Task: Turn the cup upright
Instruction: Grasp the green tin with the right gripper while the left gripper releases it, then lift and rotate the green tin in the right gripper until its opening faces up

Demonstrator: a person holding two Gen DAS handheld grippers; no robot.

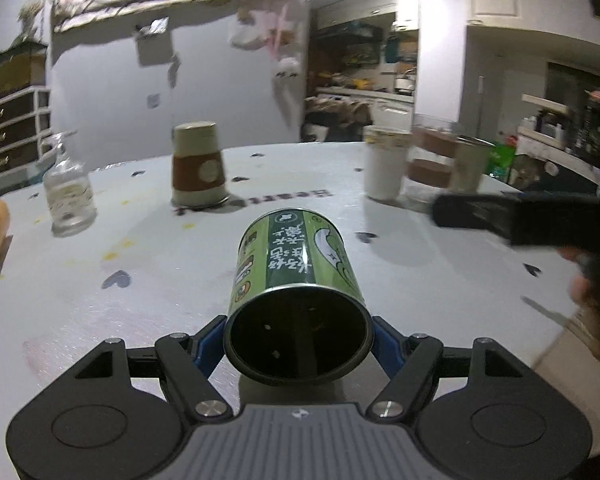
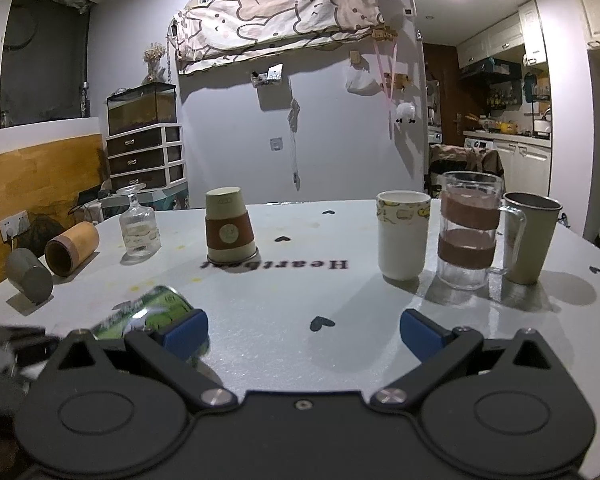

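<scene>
A green printed cup (image 1: 296,280) lies on its side, its open mouth toward the left wrist camera. My left gripper (image 1: 298,344) is shut on it near the rim, one blue pad on each side, and holds it over the white table (image 1: 100,320). In the right wrist view the same green cup (image 2: 152,316) shows at the lower left, partly hidden behind a finger. My right gripper (image 2: 304,332) is open and empty over the table; it also shows in the left wrist view (image 1: 500,220) at the right, blurred.
An upside-down paper cup with a brown sleeve (image 2: 230,232) stands mid-table. A glass bottle (image 2: 139,228), a bamboo cup on its side (image 2: 72,248) and a grey cup on its side (image 2: 30,276) are left. A white cup (image 2: 402,236), a glass mug (image 2: 470,236) and a metal cup (image 2: 530,238) stand upright right.
</scene>
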